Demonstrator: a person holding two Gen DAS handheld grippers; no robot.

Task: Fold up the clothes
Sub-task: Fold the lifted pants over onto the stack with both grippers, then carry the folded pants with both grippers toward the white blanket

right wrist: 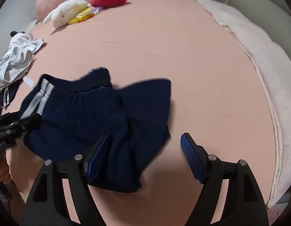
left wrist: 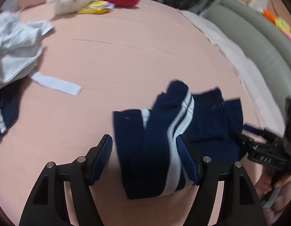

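Both grippers stand wide over the pink bed sheet [right wrist: 164, 37], holding nothing: left gripper [left wrist: 144, 141] straddling the navy white-striped shorts [left wrist: 155, 141], right gripper's [right wrist: 145, 141] jaws opening. Soft, light, floppy cloth; I'd pinch the thicker elastic waistband [right wrist: 85, 88].

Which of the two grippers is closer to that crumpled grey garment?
Left. The left gripper hovers over the navy shorts' striped end, the side facing the grey garment. The right gripper is at the shorts' far end.
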